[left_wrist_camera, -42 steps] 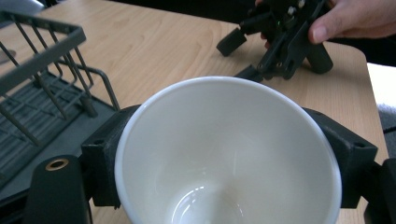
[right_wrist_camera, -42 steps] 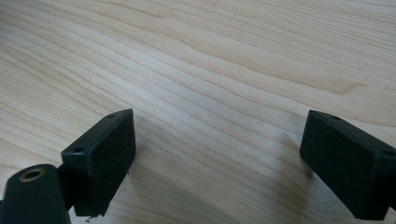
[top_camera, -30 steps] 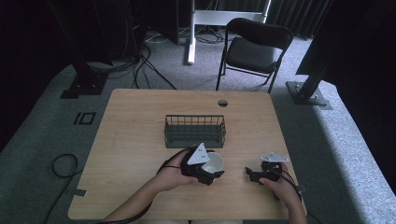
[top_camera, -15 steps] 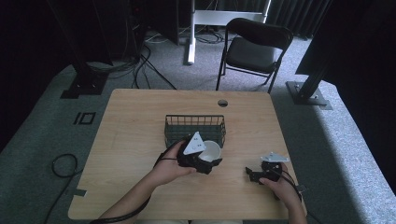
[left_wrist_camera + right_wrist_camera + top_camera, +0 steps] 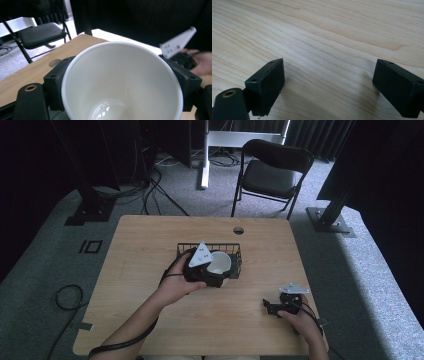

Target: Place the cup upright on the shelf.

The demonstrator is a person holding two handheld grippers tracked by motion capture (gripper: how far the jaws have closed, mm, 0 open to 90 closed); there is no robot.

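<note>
Cup (image 5: pixel 219 264) and left gripper (image 5: pixel 212 276) have moved together since a second ago: then they sat on the near side of the wire basket (image 5: pixel 235 251), clear of it, and half a second ago they had reached its near wall. Now the cup hangs at the basket's near rim, partly over the inside, tilted so its mouth faces up and toward the basket's right end. In the left gripper view the white cup (image 5: pixel 120 82) is clamped between the black jaws, one against each side of its wall, and it looks empty.

Right gripper (image 5: pixel 274 308) has not shifted over the same second; it rests on the table (image 5: pixel 140 250) well to the near right of the basket, jaws spread wide with nothing but bare wood between them in the right gripper view.

Judging from this, the work is putting the cup into the basket, and the carry is nearly over. What remains is to bring the cup fully past the near wall, lower it to the basket floor and let go. The tilt matters: released like this, the cup could catch the wire rim or tip onto its side.
</note>
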